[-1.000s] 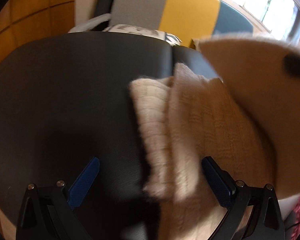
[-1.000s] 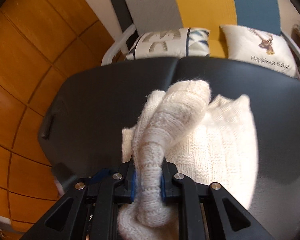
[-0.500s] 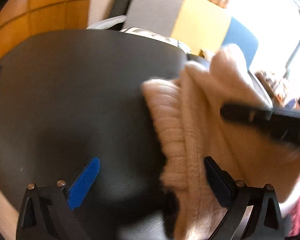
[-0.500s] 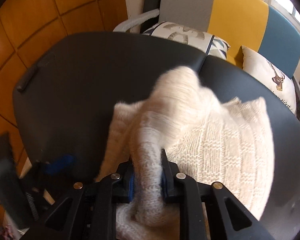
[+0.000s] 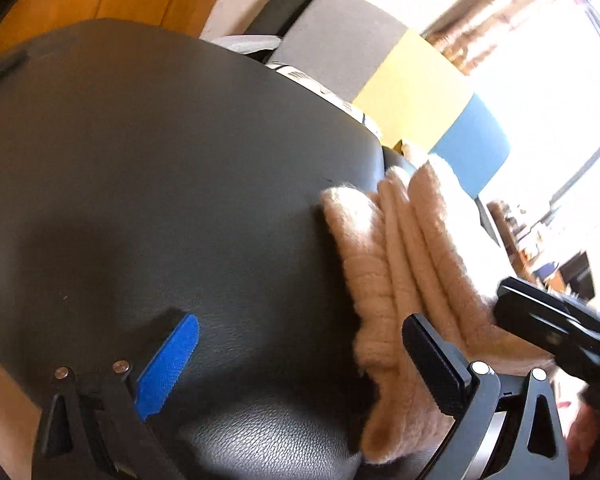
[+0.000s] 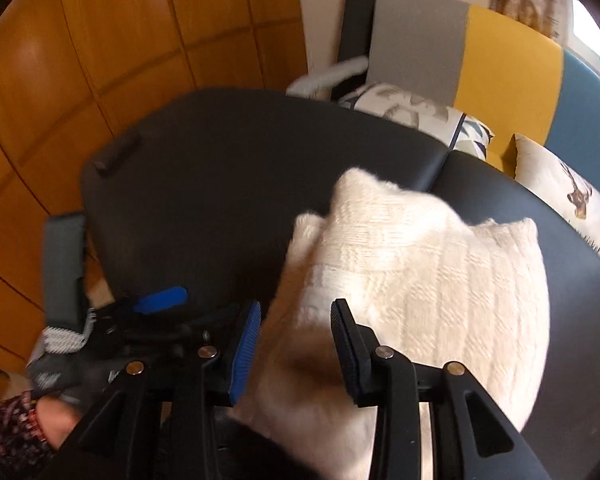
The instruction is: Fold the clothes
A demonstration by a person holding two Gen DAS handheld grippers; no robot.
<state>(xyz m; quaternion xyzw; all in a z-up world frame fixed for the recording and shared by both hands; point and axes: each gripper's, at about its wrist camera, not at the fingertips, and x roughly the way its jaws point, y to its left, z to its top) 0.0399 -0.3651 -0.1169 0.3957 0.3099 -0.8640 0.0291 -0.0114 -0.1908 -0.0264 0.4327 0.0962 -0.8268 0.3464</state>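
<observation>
A cream knitted sweater [image 6: 412,272] lies folded in layers on the black leather table [image 6: 228,184]; it also shows in the left wrist view [image 5: 404,264], at the right. My right gripper [image 6: 296,340] is open just above the sweater's near edge, jaws apart, holding nothing. My left gripper [image 5: 300,356] is open and empty over the bare table [image 5: 160,184], its right finger beside the sweater's near left edge. The right gripper's black finger shows at the right edge of the left wrist view [image 5: 556,328].
A grey, yellow and blue sofa [image 6: 508,64] with printed cushions [image 6: 420,116] stands behind the table. Orange wooden panels [image 6: 100,60] cover the wall on the left. A small dark object [image 6: 114,156] lies at the table's far left corner.
My right gripper has opened and let go of the sleeve, which now lies laid over the folded sweater. My left gripper stayed open and swung a little left.
</observation>
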